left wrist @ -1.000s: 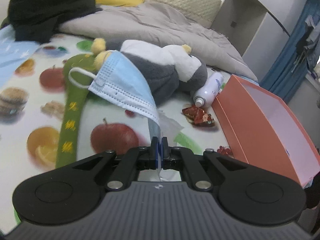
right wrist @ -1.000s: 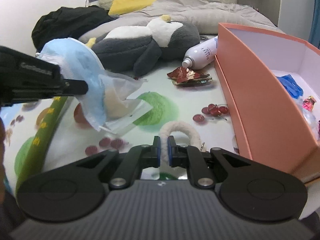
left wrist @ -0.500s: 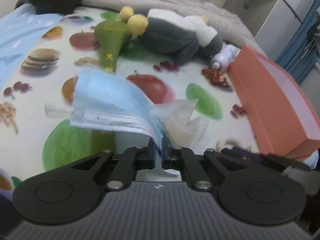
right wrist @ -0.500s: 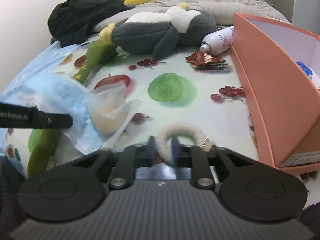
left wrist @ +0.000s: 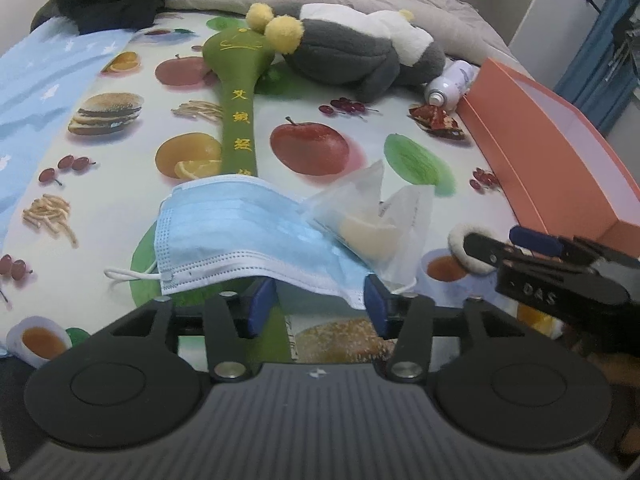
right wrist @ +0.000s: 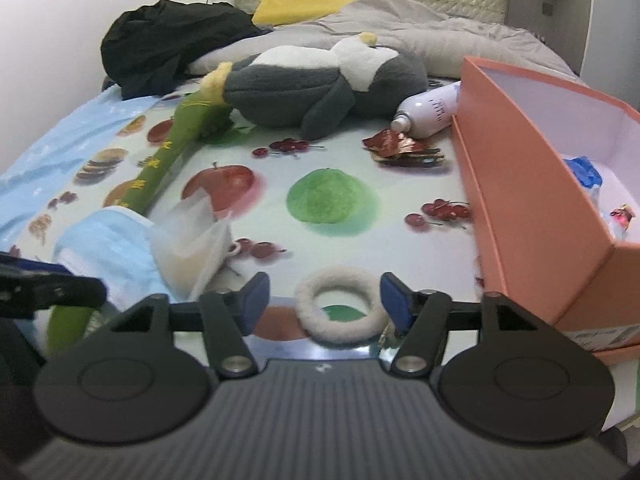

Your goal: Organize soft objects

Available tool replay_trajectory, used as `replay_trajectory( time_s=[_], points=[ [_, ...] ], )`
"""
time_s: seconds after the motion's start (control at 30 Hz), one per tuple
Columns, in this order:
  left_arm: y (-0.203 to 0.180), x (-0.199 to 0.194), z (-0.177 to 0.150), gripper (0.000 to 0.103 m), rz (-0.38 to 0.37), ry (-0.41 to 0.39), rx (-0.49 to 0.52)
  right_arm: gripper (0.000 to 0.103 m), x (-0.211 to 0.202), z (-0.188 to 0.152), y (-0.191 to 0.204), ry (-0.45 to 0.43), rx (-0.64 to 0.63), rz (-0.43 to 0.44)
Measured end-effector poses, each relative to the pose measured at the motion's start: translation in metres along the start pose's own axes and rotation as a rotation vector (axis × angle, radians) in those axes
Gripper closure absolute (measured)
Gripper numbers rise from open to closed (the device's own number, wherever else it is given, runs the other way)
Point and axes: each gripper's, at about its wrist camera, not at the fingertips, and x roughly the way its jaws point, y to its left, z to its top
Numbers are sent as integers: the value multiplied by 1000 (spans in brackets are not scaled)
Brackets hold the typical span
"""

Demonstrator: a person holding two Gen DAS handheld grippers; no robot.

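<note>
Lying between two just-opened grippers, left [left wrist: 316, 306] and right [right wrist: 324, 302]: one face mask [left wrist: 240, 232], one fluffy ring [right wrist: 340, 306].

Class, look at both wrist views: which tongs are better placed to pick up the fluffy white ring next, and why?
The right tongs. The fluffy white ring lies flat between their just-opened jaws, beside the orange box. The left tongs, also just opened, sit over the blue face mask.

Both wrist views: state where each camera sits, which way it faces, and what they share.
Left wrist: on the left gripper, angled down the bed; open jaws over the mask; right gripper at right.
Right wrist: on the right gripper, angled down; open jaws flank the ring; left gripper at left.
Shared: mask, ring, plush, box.
</note>
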Motion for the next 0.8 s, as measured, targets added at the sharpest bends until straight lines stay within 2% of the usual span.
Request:
replay_trajectory(
  time_s=[0.23, 0.37, 0.43, 0.5, 0.8],
  points=[
    [-20, -15, -3, 32, -41, 8, 29, 35, 9, -4, -10, 34, 26, -16],
    [-30, -18, -4, 32, -59, -4, 41, 35, 6, -3, -12, 17, 16, -22],
    [-33, -16, -1, 32, -52, -27, 40, 34, 4, -2, -14, 7, 24, -20],
    [-34, -8, 6, 32, -44, -40, 39, 24, 3, -2, -15, 4, 22, -32],
    [-36, 42, 29, 31, 40, -50, 78, 24, -4, -3, -13, -5, 28, -41]
  ],
)
